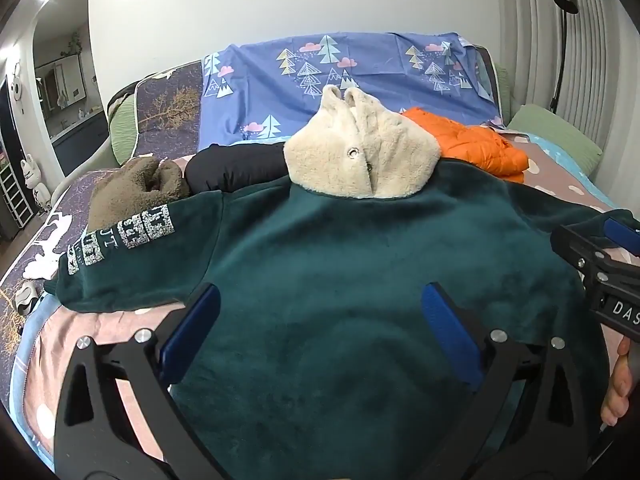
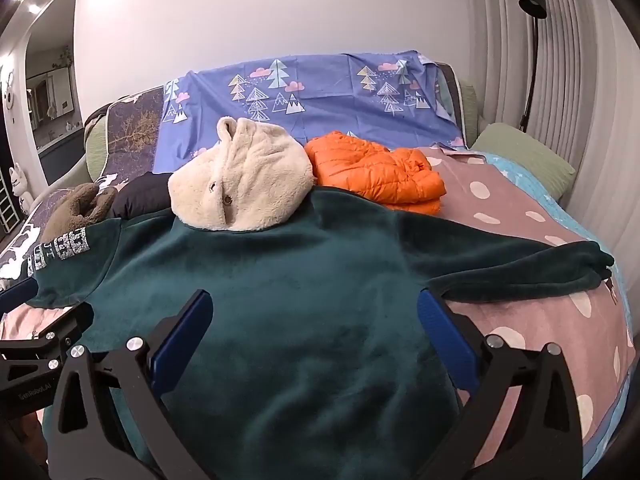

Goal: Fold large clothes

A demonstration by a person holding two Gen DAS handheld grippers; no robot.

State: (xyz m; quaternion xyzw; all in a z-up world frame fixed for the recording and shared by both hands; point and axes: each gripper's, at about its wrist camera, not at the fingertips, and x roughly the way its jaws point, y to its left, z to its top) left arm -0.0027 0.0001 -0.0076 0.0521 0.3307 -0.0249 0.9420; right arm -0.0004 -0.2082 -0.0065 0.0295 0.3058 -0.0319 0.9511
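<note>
A large dark green fleece garment [image 1: 340, 264] lies spread flat on the bed, back up, with its cream fleece hood [image 1: 360, 152] at the far end. Its left sleeve [image 1: 120, 256], printed with white lettering, stretches out to the left; its right sleeve [image 2: 520, 272] stretches to the right. My left gripper [image 1: 320, 312] hovers open over the lower body of the garment [image 2: 300, 300], nothing between its blue pads. My right gripper [image 2: 316, 316] is open too, above the garment's right half, near the armpit. The hood [image 2: 240, 176] also shows in the right wrist view.
Behind the hood lie a folded orange puffer jacket [image 2: 380, 172], a black garment [image 1: 236, 166] and a brown fleece piece [image 1: 132, 188]. A blue tree-print sheet [image 1: 340, 80] covers the headboard. A green pillow [image 2: 524, 156] and a floor lamp [image 2: 532, 52] stand at the right.
</note>
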